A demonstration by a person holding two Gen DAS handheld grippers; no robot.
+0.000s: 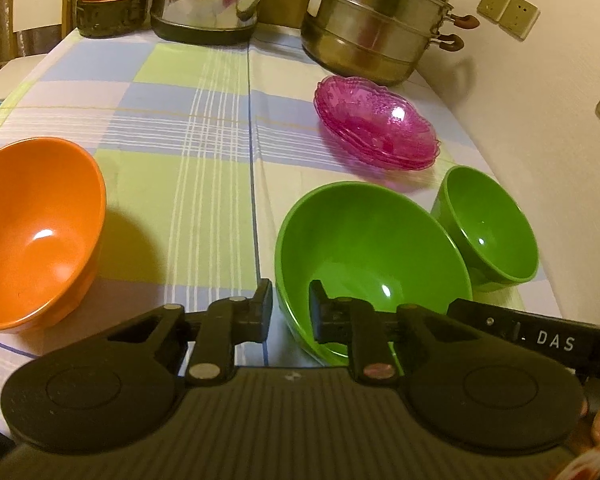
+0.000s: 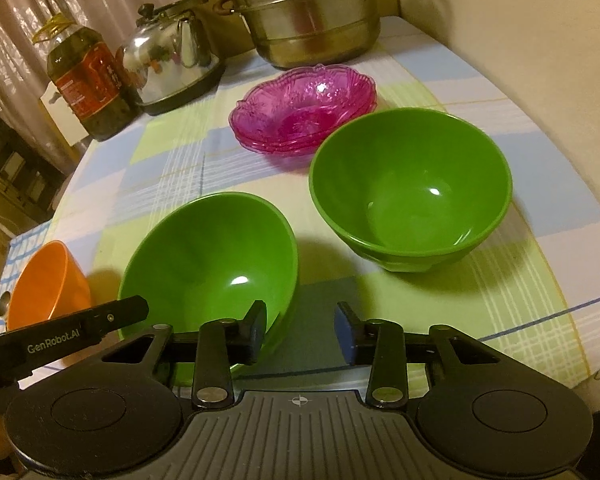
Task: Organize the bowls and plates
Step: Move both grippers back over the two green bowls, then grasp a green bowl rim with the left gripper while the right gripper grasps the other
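The left gripper [image 1: 290, 312], jaws narrow, straddles the near rim of the tilted large green plastic bowl [image 1: 374, 248]; whether it pinches, I cannot tell. The right gripper [image 2: 300, 330] is wide, empty. Likely next: nesting with the far-right green bowl [image 2: 412, 192], before stacked pink glass plates [image 2: 304, 108].
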